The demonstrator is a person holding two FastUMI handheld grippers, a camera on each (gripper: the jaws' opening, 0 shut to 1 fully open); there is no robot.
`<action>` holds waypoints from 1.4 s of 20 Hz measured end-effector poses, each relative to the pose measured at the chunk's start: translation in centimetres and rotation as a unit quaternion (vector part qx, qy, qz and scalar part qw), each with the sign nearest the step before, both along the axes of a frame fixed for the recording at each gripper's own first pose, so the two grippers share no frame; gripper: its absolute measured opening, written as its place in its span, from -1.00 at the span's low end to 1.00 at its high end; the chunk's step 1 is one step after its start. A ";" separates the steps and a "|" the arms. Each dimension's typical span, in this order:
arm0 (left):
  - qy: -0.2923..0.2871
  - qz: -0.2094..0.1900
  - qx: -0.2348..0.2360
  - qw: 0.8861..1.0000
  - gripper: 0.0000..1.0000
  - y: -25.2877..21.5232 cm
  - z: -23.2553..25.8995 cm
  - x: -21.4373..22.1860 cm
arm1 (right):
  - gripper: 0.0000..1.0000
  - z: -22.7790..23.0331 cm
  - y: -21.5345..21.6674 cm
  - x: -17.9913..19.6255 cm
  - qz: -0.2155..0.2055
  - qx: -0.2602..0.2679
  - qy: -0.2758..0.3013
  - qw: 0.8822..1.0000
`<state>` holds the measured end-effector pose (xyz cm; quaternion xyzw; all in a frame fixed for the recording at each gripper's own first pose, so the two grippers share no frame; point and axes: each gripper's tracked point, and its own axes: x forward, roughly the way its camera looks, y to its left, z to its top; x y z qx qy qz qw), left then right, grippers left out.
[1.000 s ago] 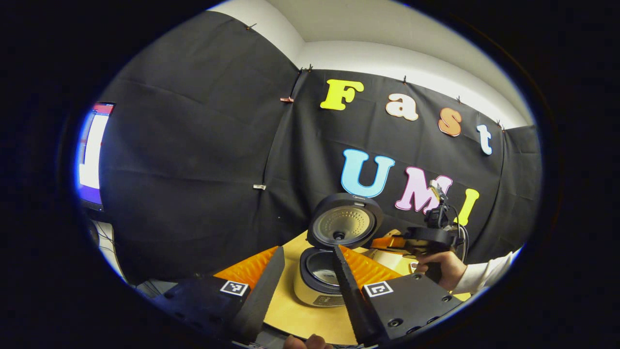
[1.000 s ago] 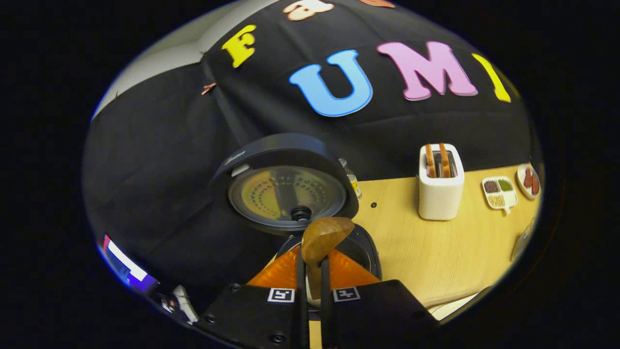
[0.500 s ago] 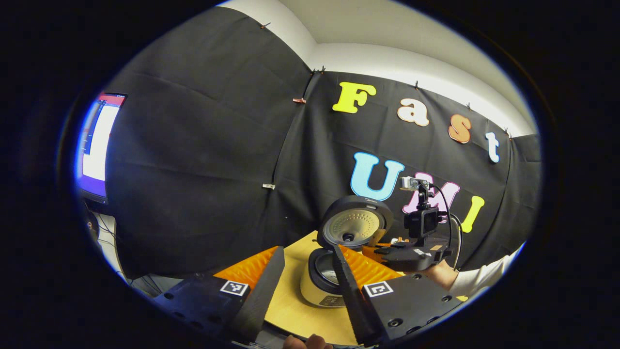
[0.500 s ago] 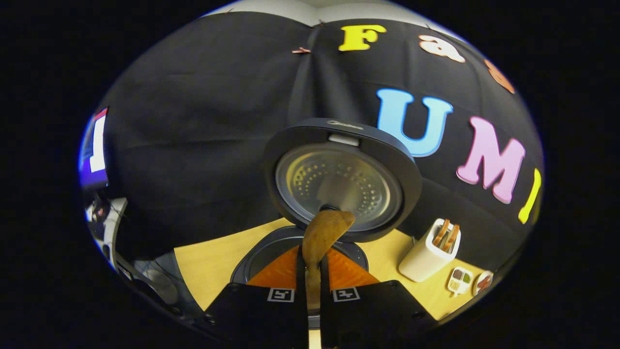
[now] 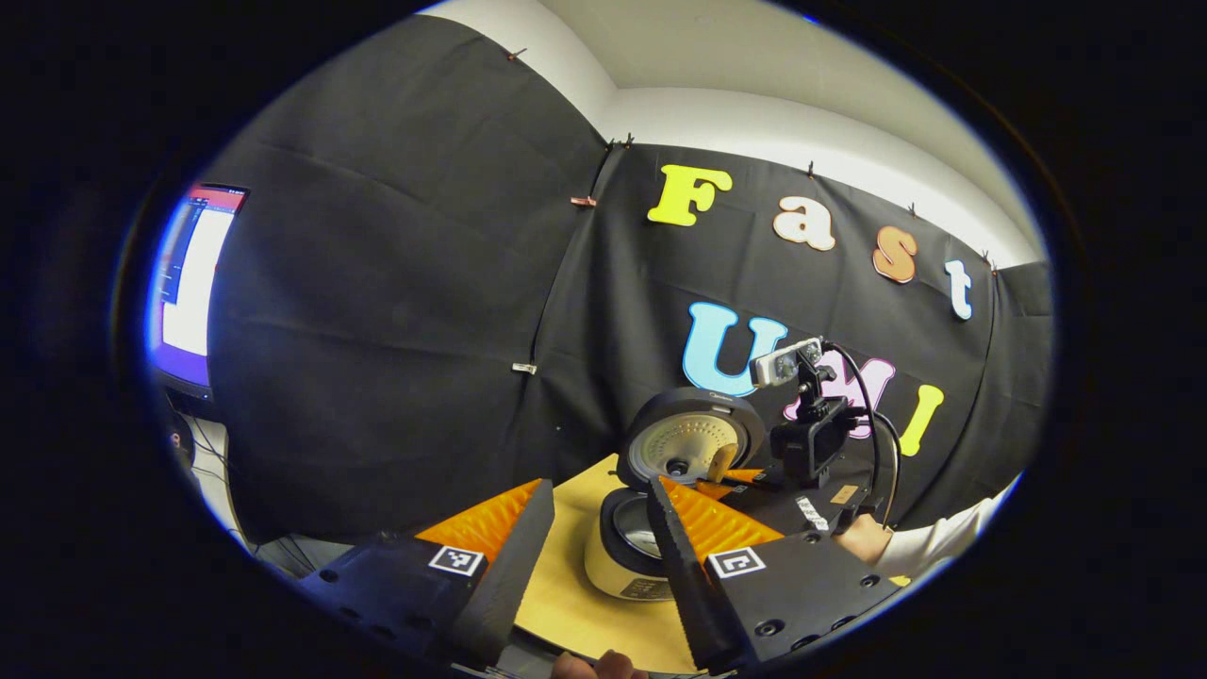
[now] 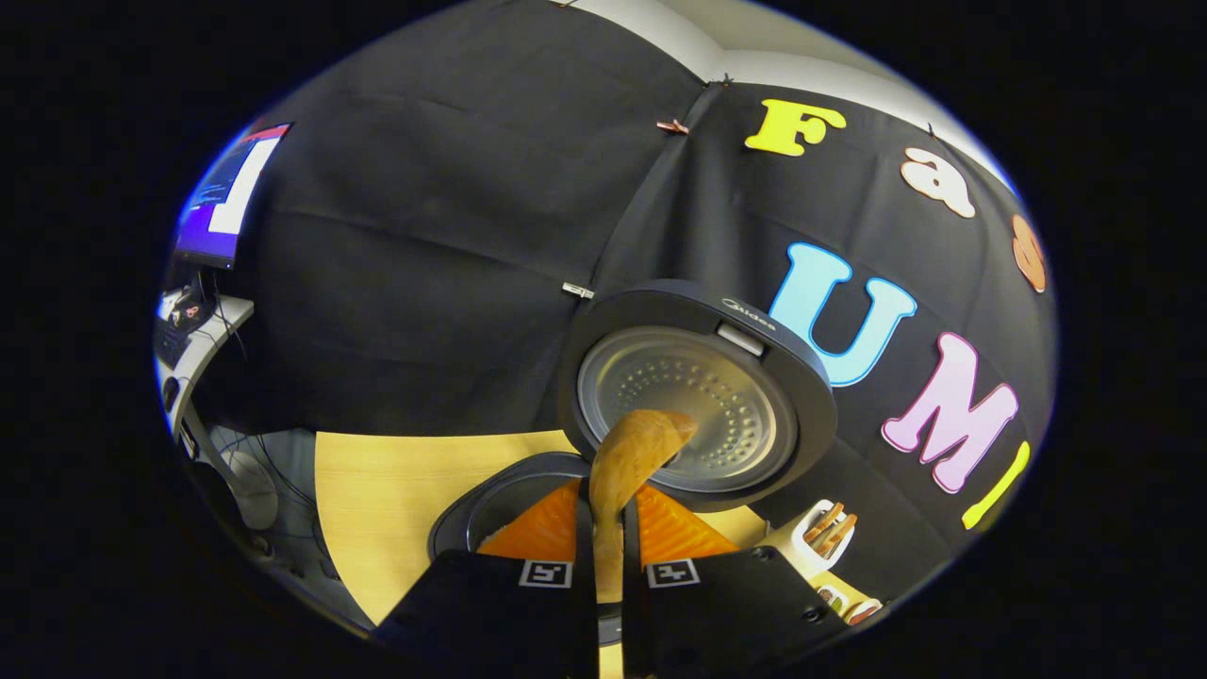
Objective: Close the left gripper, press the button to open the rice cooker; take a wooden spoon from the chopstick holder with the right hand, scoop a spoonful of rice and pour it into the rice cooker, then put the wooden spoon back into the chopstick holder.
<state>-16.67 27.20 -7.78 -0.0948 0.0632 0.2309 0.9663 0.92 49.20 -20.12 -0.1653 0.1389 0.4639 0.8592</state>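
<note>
My right tool [image 6: 603, 556] is clamped on the wooden spoon [image 6: 630, 457] — its bowl sits over the open rice cooker [image 6: 490, 500], in front of the raised lid [image 6: 693, 391]. My left tool [image 5: 589, 566] hangs open, nearer me, above the counter [image 5: 566, 604]; the chopstick holder [image 6: 818, 538] stands beyond the cooker.

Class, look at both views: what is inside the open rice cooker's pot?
In the left gripper view, the rice cooker shows a dark inner pot with a pale patch at the bottom. The right gripper and wooden spoon cover the rest, so any rice can't be confirmed.
</note>
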 end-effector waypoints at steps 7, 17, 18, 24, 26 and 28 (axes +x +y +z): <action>0.000 -0.014 -0.003 1.000 0.43 -1.8 0.0 0.5 | -0.72 4.3 -4.6 3.4 -0.102 0.177 0.224 0.953; 0.016 -0.057 -0.001 0.998 0.43 -7.4 -0.6 4.9 | -0.72 6.5 -17.8 4.3 -0.159 0.270 0.307 0.899; 0.014 -0.059 -0.001 0.998 0.44 -8.1 -0.4 5.6 | -0.72 6.3 -19.5 4.1 -0.164 0.271 0.310 0.897; 0.027 -0.091 0.009 0.995 0.43 -13.5 -0.5 9.6 | -0.72 3.1 -31.2 4.7 -0.214 0.256 0.312 0.890; 0.034 -0.098 0.011 0.995 0.44 -15.0 -0.9 10.6 | -0.72 1.6 -35.2 5.8 -0.244 0.258 0.317 0.879; 0.043 -0.101 0.011 0.994 0.43 -16.5 -1.4 11.7 | -0.72 0.1 -39.6 7.2 -0.275 0.264 0.322 0.867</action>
